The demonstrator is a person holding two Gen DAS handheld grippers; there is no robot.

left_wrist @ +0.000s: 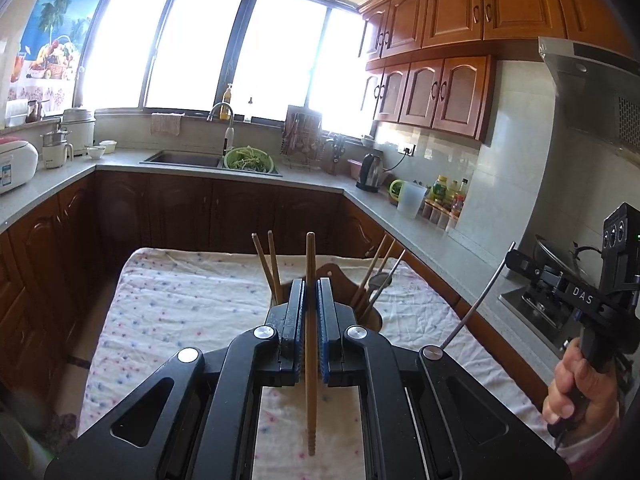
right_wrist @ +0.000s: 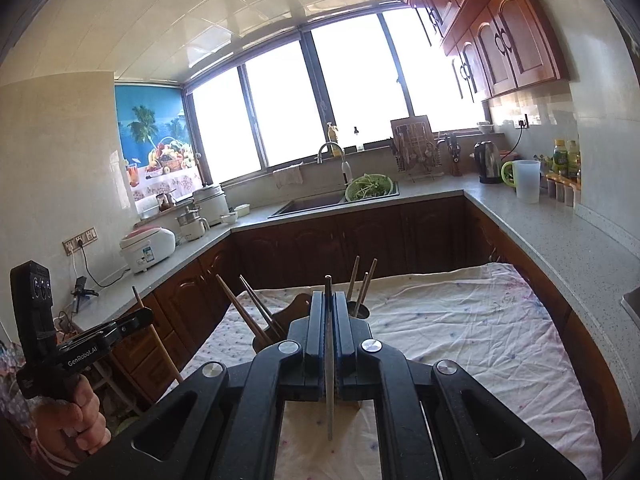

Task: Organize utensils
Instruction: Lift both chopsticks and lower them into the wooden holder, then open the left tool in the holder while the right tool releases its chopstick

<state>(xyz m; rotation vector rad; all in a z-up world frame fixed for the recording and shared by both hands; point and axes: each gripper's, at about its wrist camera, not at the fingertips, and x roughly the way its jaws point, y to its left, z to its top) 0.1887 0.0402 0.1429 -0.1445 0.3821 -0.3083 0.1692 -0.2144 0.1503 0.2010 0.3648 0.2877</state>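
My left gripper (left_wrist: 311,286) is shut on a wooden chopstick (left_wrist: 311,360), held upright above the cloth-covered table (left_wrist: 180,304). Behind it stands a dark wooden utensil holder (left_wrist: 370,314) with several wooden chopsticks (left_wrist: 266,268) and a metal one leaning in its compartments. My right gripper (right_wrist: 329,300) is shut on a thin metal chopstick (right_wrist: 329,392), also upright, just in front of the same holder (right_wrist: 298,308). The right gripper (left_wrist: 516,258) shows at the right edge of the left wrist view with its metal chopstick (left_wrist: 476,304). The left gripper (right_wrist: 148,316) shows at the left of the right wrist view.
A U-shaped grey counter (left_wrist: 316,182) rings the table, with a sink (left_wrist: 182,158), a green colander (left_wrist: 249,160), a kettle (left_wrist: 370,172), a white jug (left_wrist: 411,200), bottles and a rice cooker (right_wrist: 148,248). A stove with a pan (left_wrist: 560,256) lies right.
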